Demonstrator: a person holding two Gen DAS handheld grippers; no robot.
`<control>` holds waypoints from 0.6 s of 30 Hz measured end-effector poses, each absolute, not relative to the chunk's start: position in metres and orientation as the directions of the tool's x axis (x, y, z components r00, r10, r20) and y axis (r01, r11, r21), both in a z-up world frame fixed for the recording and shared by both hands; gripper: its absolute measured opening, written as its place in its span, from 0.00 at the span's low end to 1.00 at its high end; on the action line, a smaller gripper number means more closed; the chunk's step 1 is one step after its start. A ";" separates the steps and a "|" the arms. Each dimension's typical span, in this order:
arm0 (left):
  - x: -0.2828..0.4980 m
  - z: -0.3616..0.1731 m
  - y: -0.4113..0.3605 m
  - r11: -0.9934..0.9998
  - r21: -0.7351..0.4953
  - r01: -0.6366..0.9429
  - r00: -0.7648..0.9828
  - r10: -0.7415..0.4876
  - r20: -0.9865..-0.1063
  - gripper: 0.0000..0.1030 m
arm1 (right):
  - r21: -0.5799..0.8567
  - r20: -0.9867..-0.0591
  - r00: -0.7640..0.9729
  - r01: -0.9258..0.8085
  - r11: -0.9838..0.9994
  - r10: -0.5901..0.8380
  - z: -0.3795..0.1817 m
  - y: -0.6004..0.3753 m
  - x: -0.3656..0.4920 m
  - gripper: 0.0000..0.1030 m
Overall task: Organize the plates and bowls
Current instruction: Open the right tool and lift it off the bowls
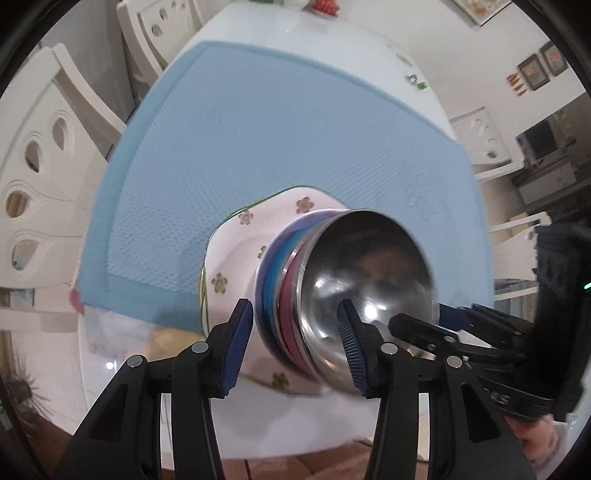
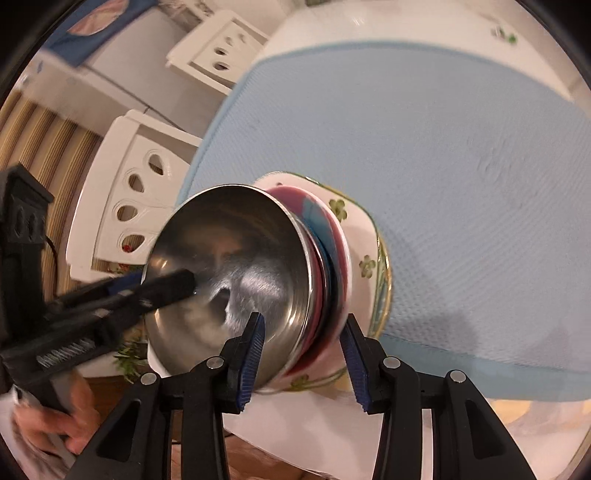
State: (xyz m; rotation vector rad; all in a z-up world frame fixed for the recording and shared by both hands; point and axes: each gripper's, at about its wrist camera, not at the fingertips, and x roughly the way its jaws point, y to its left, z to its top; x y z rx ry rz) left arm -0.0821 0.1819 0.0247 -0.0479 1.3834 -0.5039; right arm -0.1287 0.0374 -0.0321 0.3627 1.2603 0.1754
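A stack stands near the table's front edge: a steel bowl (image 1: 365,266) (image 2: 229,258) on top, red, blue and purple bowls (image 1: 284,273) (image 2: 328,236) nested under it, and a square floral plate (image 1: 236,254) (image 2: 365,243) at the bottom. My left gripper (image 1: 295,339) straddles the stack's rims, one finger outside, one inside the steel bowl. My right gripper (image 2: 303,350) does the same from the other side. Both grippers are closed on the stack's rims. Each gripper shows in the other's view, the right one (image 1: 417,328) and the left one (image 2: 170,284).
A light blue mat (image 1: 280,129) (image 2: 443,147) covers the white table (image 1: 317,33) beyond the stack. White chairs (image 1: 40,166) (image 2: 133,192) stand around the table. Small items (image 1: 325,5) sit at the far end.
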 end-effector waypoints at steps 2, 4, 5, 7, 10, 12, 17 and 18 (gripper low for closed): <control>-0.092 0.041 0.190 0.892 -0.308 0.330 0.139 -0.369 -0.919 0.44 | 0.355 -0.884 0.336 0.026 0.935 0.326 -0.025 0.040 -0.141 0.41; -0.098 0.048 0.197 0.900 -0.270 0.342 0.174 -0.343 -0.923 0.49 | 0.346 -0.867 0.375 -0.018 0.938 0.327 -0.018 0.045 -0.153 0.49; -0.099 0.049 0.199 0.903 -0.252 0.349 0.180 -0.328 -0.927 0.58 | 0.334 -0.856 0.405 -0.042 0.942 0.322 -0.013 0.047 -0.159 0.56; -0.101 0.049 0.201 0.900 -0.235 0.367 0.174 -0.314 -0.933 0.68 | 0.310 -0.825 0.472 -0.082 0.947 0.311 -0.002 0.052 -0.171 0.71; -0.105 0.048 0.206 0.898 -0.218 0.383 0.207 -0.314 -0.927 0.83 | 0.289 -0.805 0.502 -0.129 0.948 0.314 0.008 0.060 -0.172 1.00; -0.105 0.042 0.211 0.906 -0.203 0.373 0.219 -0.298 -0.929 0.89 | 0.228 -0.835 0.480 -0.142 0.963 0.269 0.004 0.069 -0.169 1.00; -0.103 0.026 0.213 0.925 -0.111 0.363 0.230 -0.204 -0.951 0.99 | 0.167 -0.865 0.448 -0.167 0.972 0.226 -0.010 0.081 -0.168 1.00; -0.104 0.024 0.214 0.926 -0.108 0.362 0.237 -0.203 -0.950 0.99 | 0.149 -0.870 0.447 -0.165 0.975 0.209 -0.013 0.082 -0.168 1.00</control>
